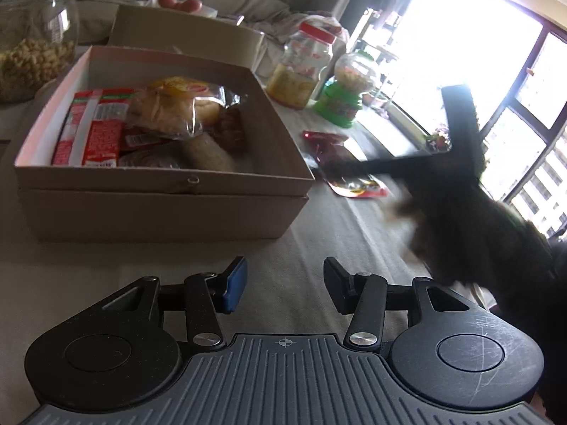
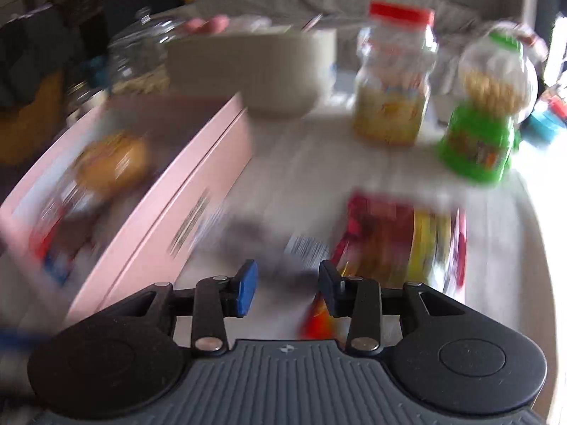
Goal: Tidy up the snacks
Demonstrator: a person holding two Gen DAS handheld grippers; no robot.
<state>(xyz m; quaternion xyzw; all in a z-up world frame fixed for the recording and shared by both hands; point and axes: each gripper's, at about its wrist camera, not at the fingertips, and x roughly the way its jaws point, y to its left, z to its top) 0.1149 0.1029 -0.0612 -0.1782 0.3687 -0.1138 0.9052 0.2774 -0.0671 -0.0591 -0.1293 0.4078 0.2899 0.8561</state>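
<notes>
I am holding my right hand-held gripper (image 2: 285,288) over the red snack packet (image 2: 400,241), jaws apart; my left hand-held gripper (image 1: 285,285) is hanging parted, empty.

Two boxes (image 1: 159,191), three jars (image 1: 304,67), one red packet (image 1: 340,163).

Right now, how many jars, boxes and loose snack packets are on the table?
Jars: 3 — big glass jar, red-lidded jar, green-based jar
Boxes: 2 — open snack box, box behind it
Loose packets: 1 — red packet
Total: 6
</notes>
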